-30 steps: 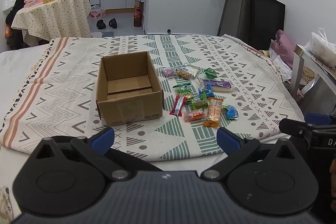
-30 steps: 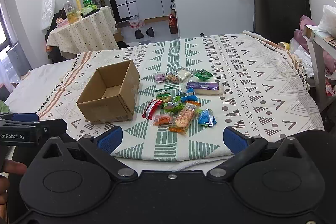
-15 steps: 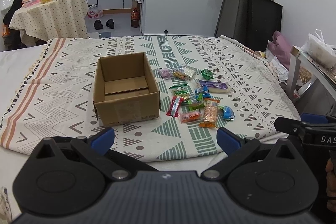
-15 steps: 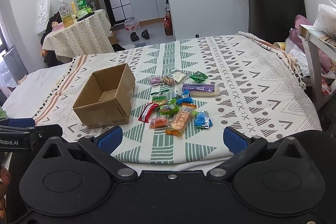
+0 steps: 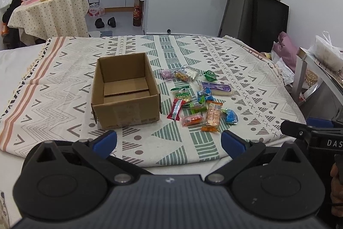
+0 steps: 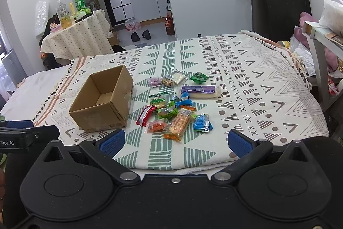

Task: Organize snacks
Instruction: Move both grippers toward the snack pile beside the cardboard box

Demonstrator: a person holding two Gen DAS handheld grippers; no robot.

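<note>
An open cardboard box (image 5: 125, 90) (image 6: 103, 100) stands empty on the patterned cloth. Right of it lies a loose pile of several wrapped snacks: a red bar (image 5: 175, 109) (image 6: 145, 115), an orange cracker pack (image 5: 212, 116) (image 6: 179, 125), a blue packet (image 5: 231, 116) (image 6: 202, 122), a long purple-and-white pack (image 5: 217, 89) (image 6: 200, 91) and a green candy (image 5: 210, 75) (image 6: 199, 77). My left gripper (image 5: 169, 142) is open, held back over the near edge of the cloth. My right gripper (image 6: 174, 142) is open too, in front of the snack pile. Neither holds anything.
The cloth (image 5: 193, 53) covers a bed with its edge close to me. A round table with bottles (image 5: 51, 10) stands at the back left. A dark chair (image 5: 269, 14) and a metal side table (image 5: 317, 70) with bags stand on the right. The other gripper (image 5: 315, 136) shows at the right edge.
Both grippers have drifted slightly; the box and snacks sit a little lower and closer in each view. Nothing was picked up or let go.
</note>
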